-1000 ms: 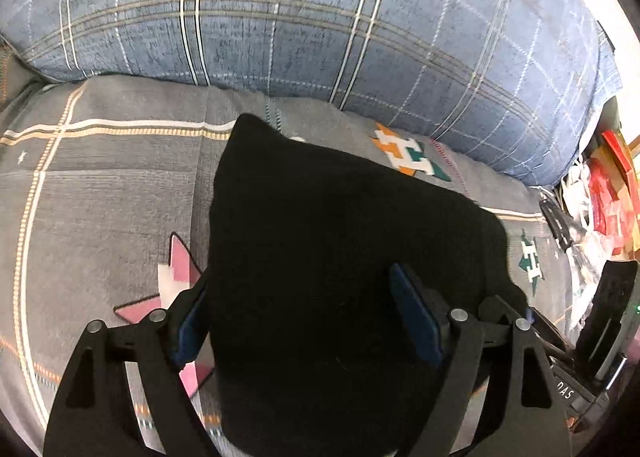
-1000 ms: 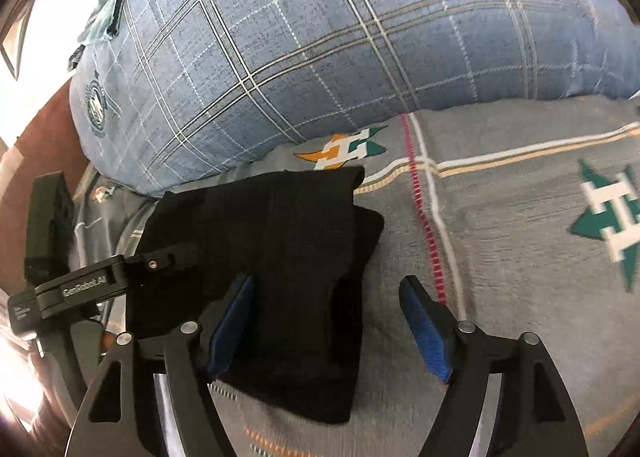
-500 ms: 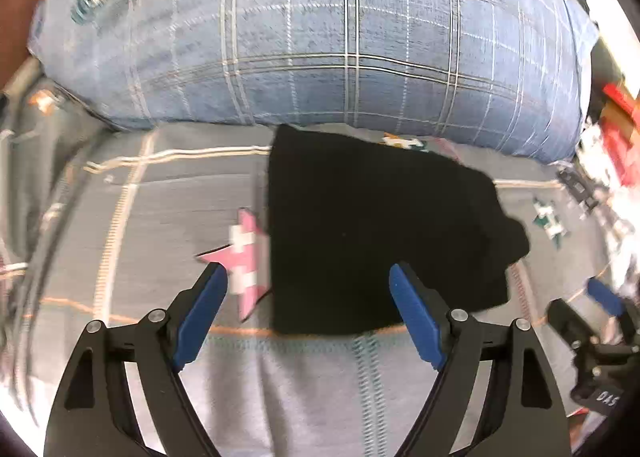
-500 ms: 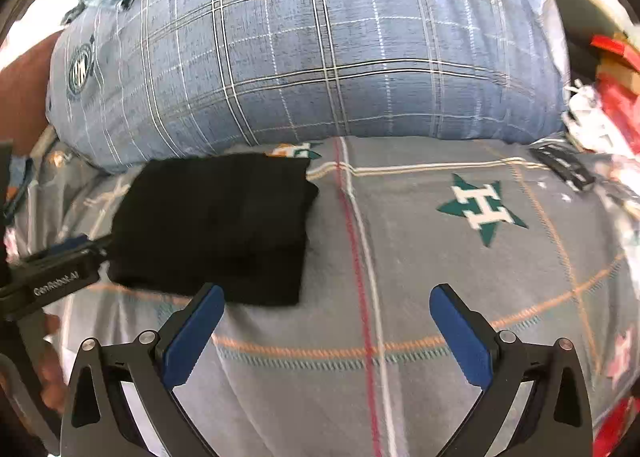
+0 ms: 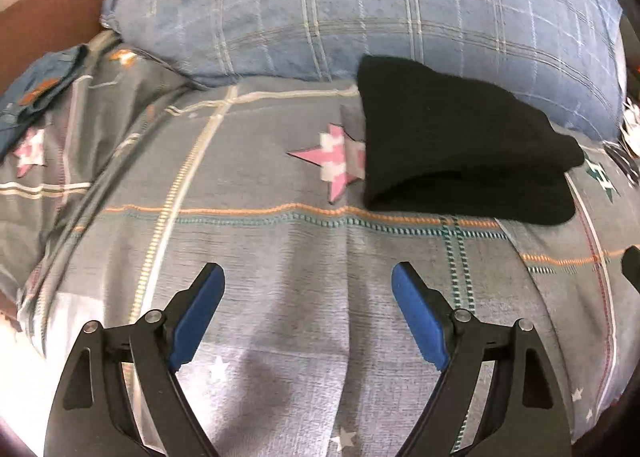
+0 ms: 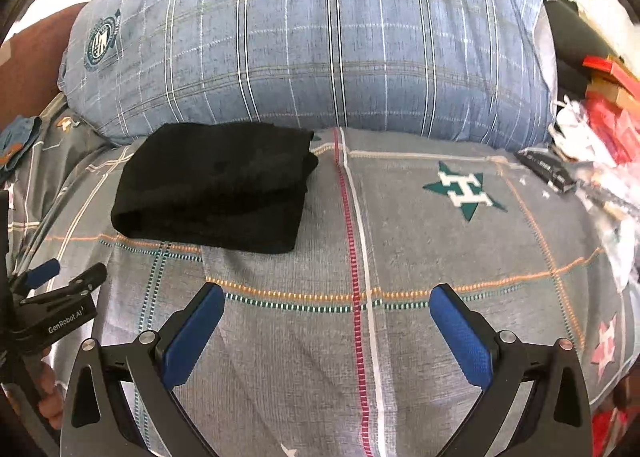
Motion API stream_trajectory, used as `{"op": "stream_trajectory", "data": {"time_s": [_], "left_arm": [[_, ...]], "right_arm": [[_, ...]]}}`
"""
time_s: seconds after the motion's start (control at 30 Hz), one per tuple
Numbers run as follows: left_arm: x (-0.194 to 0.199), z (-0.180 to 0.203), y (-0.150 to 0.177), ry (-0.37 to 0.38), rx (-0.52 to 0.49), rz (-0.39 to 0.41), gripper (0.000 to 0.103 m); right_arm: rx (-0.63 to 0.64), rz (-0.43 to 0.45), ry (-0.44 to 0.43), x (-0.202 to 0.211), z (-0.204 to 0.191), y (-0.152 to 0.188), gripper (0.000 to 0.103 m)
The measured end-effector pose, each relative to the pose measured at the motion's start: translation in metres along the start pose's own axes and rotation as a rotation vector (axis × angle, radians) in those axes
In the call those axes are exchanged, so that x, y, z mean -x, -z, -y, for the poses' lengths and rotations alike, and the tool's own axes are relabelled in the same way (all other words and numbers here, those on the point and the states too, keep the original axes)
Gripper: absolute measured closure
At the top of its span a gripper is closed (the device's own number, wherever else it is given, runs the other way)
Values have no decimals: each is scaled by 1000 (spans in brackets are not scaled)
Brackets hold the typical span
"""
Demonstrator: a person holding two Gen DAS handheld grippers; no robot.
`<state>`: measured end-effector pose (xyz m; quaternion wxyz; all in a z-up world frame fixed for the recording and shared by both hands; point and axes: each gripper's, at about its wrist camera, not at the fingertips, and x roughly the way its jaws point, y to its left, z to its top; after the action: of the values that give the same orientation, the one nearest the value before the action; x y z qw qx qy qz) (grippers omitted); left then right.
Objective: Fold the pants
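The black pants [image 5: 460,153] lie folded in a compact stack on the grey bedspread [image 5: 256,249], just in front of the blue plaid pillow [image 5: 360,5]. They also show in the right wrist view [image 6: 216,185]. My left gripper [image 5: 308,313] is open and empty, held above the bedspread well short of the pants. My right gripper [image 6: 324,325] is open and empty, near and to the right of the pants. The left gripper also shows at the left edge of the right wrist view [image 6: 64,277].
The blue plaid pillow [image 6: 312,37] fills the back. Red boxes, white wrappers and dark items clutter the right side [image 6: 600,117]. A denim piece [image 5: 36,97] lies at the far left. A brown headboard [image 5: 48,9] stands behind.
Both grippers have pulled back from the folded pants, which were between the left fingers a second ago. The pants stay put on the bedspread.
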<state>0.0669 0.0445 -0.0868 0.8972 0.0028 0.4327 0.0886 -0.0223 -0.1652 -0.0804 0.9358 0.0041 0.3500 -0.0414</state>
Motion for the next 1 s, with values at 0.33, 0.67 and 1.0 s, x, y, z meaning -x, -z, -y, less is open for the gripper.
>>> {"op": "stream_trajectory", "data": {"time_s": [0.33, 0.67, 1.0], "left_arm": [[13, 12, 2, 18, -12, 25, 16], [25, 30, 7, 89, -38, 22, 16], [33, 44, 10, 135, -60, 25, 16]], "right_arm": [[36, 53, 36, 12, 0, 1, 0], [57, 83, 65, 20, 7, 0, 0], [37, 73, 75, 20, 22, 6, 0]]}}
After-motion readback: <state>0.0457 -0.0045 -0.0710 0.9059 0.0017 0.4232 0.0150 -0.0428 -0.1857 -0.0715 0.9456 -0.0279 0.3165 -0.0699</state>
